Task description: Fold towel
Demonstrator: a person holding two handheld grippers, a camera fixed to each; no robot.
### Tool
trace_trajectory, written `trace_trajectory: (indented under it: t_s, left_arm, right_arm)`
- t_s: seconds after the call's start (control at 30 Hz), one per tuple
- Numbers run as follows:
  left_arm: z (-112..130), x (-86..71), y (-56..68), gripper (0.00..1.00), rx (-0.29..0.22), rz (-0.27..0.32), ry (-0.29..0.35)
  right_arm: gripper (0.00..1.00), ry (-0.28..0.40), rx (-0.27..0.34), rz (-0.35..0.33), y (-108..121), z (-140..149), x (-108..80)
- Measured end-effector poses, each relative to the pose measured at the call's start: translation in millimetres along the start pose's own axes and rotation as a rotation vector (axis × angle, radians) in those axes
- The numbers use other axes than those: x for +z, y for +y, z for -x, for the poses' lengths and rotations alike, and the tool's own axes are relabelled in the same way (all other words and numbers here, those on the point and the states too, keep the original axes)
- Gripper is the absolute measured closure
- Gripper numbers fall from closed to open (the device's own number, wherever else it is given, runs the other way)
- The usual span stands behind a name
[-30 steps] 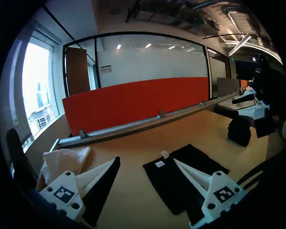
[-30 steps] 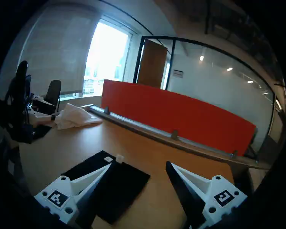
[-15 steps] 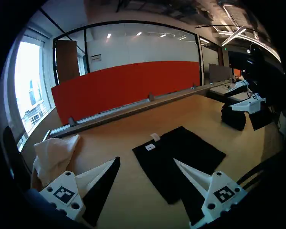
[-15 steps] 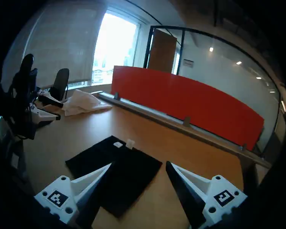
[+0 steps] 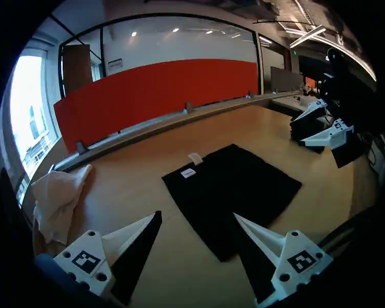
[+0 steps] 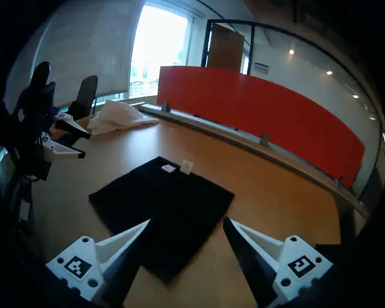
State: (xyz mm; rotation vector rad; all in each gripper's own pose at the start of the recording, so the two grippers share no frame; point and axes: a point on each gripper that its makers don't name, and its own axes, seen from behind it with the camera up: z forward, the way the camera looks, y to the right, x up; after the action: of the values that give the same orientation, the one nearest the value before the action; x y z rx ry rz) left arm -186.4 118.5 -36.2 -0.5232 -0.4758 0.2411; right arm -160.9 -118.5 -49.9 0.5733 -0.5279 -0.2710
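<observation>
Two-handed approach step: left gripper [image 5: 197, 214], right gripper [image 6: 186, 219] spread, empty, over flat black towel [image 5: 233, 185]. Calls next for pinching near corners.

"How much of the towel [image 5: 233, 179] is covered?"

"Its near right edge goes behind the right finger of the left tongs [image 5: 196, 214]. In the right gripper view, part of its near edge goes behind the left finger of the right tongs [image 6: 186, 220]."

"And the two tags [image 5: 188, 173]?"

"Too small to read. The hand holding the left tongs, far left there, is too dark to make out."
</observation>
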Motion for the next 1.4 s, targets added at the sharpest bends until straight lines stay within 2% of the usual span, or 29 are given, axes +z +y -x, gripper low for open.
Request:
trace_trajectory:
  t_s: [0.4,0.7,1.1,1.4]
  left_arm:
    - [44,25.3,18.1,0.08,0.041,0.066,-0.097]
    - [71,39.6,32.6,0.08,0.046,0.113,-0.160]
    - [104,50.6,46.0,0.08,0.060,0.157,-0.249]
    - [120,55.4,53.7,0.08,0.067,0.190,-0.303]
  right_arm:
    - [0.00,-0.101,0.000,-0.055,-18,56,19.1]
    - [0.00,-0.159,0.003,-0.088,-30,87,28.5]
    - [0.00,-0.221,0.000,-0.112,-32,117,33.3]
    - [0.00,-0.254,-0.003,-0.133,-34,132,32.1]
